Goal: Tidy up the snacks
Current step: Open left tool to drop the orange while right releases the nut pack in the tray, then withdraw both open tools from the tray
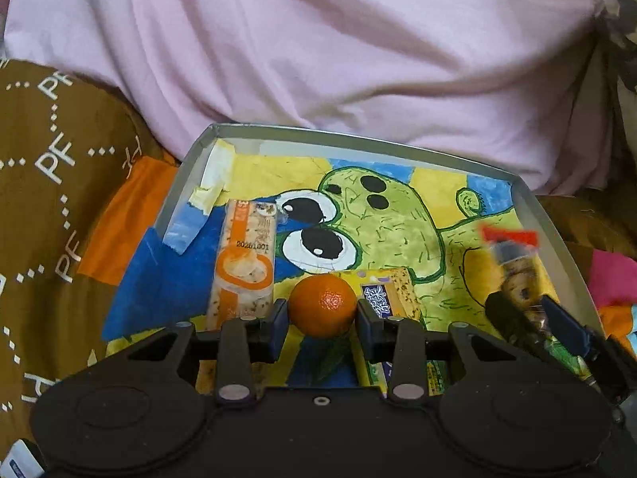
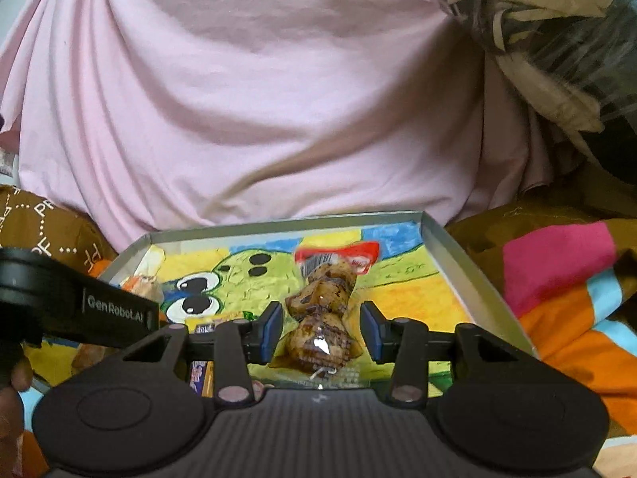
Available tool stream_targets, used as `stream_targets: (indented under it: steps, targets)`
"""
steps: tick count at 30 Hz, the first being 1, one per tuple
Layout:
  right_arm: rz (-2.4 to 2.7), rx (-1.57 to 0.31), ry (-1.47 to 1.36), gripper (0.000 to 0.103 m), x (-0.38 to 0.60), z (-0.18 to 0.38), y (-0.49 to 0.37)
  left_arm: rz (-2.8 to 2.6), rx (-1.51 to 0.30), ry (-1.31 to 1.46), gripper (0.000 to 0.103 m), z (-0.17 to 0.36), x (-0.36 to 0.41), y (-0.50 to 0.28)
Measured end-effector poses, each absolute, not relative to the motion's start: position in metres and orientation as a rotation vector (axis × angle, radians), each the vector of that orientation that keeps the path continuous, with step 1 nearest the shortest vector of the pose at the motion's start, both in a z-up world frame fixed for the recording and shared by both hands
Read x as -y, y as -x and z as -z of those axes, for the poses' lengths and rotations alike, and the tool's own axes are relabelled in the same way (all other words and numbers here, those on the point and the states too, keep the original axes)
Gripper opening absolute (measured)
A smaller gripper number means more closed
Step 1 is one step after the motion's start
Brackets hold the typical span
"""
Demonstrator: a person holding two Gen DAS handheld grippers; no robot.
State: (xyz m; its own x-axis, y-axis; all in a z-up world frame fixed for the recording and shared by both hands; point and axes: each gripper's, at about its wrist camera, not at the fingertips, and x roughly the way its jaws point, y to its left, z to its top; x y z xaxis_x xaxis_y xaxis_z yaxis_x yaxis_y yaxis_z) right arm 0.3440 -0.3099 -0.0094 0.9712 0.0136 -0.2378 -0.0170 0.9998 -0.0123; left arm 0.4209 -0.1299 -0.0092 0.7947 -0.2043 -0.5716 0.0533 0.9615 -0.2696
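L gripper (image 1: 321, 310) clamps orange (image 1: 321, 304), lower centre; R gripper (image 2: 321, 328) loose around muffin pack (image 2: 318, 318), jaws apart. Risk: orange rolls in tray (image 1: 191, 175) once let go.

In the tray (image 1: 553, 235) – backed by a bedsheet (image 1: 318, 47) – the tangerine (image 1: 321, 304) sits between two wrapped bars (left (image 1: 243, 263), right (image 1: 392, 290)); the pastry packet (image 2: 318, 318) lies rightmost.
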Motion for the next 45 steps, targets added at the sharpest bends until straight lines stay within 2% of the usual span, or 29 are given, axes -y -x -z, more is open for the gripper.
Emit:
stream_targets:
  steps: [2, 6, 7, 11, 15, 21, 24, 36, 45]
  targets:
    - [-0.015, -0.241, 0.010, 0.050, 0.312, 0.010, -0.344, 0.135, -0.638, 0.271, 0.040, 0.007, 0.128, -0.420]
    - [-0.017, -0.219, -0.009, 0.053, 0.317, 0.004, -0.337, 0.137, -0.624, 0.286, 0.051, -0.002, 0.127, -0.416]
    - [-0.018, -0.210, -0.012, 0.055, 0.318, 0.001, -0.334, 0.142, -0.612, 0.287, 0.056, -0.004, 0.127, -0.413]
    - [-0.009, -0.169, -0.029, 0.065, 0.322, -0.010, -0.316, 0.139, -0.578, 0.285, 0.058, -0.016, 0.125, -0.400]
    - [0.001, -0.138, -0.055, 0.082, 0.325, -0.024, -0.296, 0.123, -0.527, 0.305, 0.075, -0.033, 0.117, -0.378]
    - [-0.008, -0.108, -0.059, 0.097, 0.324, -0.045, -0.262, 0.070, -0.424, 0.286, 0.102, -0.062, 0.102, -0.338]
    - [0.002, -0.089, -0.051, 0.103, 0.322, -0.050, -0.243, 0.063, -0.382, 0.276, 0.102, -0.072, 0.095, -0.314]
    - [0.000, -0.018, -0.091, 0.103, 0.318, -0.064, -0.166, 0.053, -0.309, 0.202, 0.102, -0.069, 0.066, -0.219]
    - [-0.028, -0.044, -0.070, 0.103, 0.297, -0.049, -0.102, 0.053, -0.314, 0.162, 0.102, -0.052, 0.052, -0.154]
